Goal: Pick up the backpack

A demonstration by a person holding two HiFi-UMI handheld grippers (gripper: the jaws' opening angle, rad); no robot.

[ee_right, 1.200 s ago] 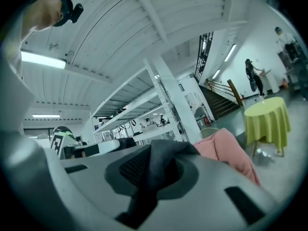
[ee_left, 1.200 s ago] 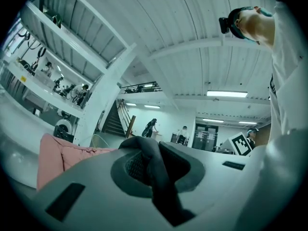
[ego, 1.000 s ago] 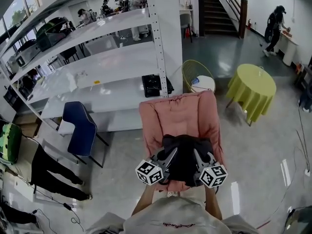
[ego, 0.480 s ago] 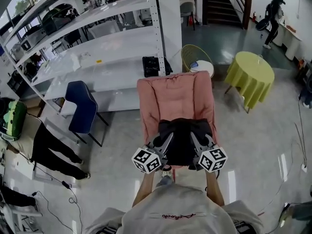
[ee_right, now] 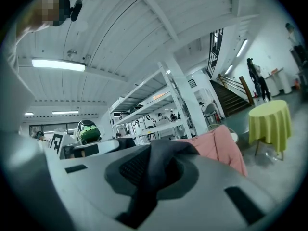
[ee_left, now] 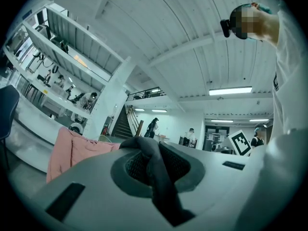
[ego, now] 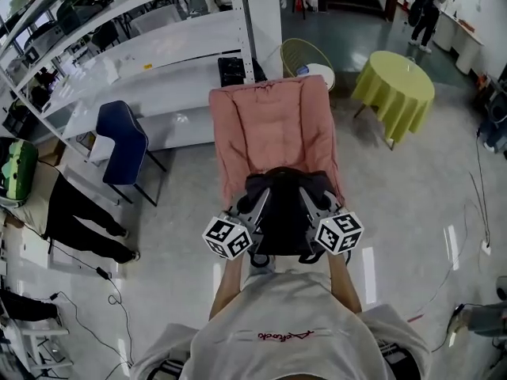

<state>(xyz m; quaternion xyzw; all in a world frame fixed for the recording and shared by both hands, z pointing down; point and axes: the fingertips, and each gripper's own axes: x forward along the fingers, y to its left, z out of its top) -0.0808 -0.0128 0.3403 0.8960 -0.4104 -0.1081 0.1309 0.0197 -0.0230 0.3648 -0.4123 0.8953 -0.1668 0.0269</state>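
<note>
1. Holding the backpack (ego: 279, 216) at lower centre of the head view, against the front edge of the pink chair (ego: 273, 129). The left gripper (ego: 255, 207) and right gripper (ego: 310, 204) flank its upper corners. I cannot tell from here whether the bag is clear of the seat.
2. Left gripper view: jaws nearly together, pinching a dark fabric fold (ee_left: 156, 177) of the bag at centre frame. The head view hides this pinch.
3. Right gripper view: same narrow clamp on dark fabric. The chair sits right of centre, and the bag's body is out of sight.
4. Judgement: a soft, limp load, likely to sag between the two holds. Fabric may creep through the pads, so thicker seams or straps would be safer grips.
</note>
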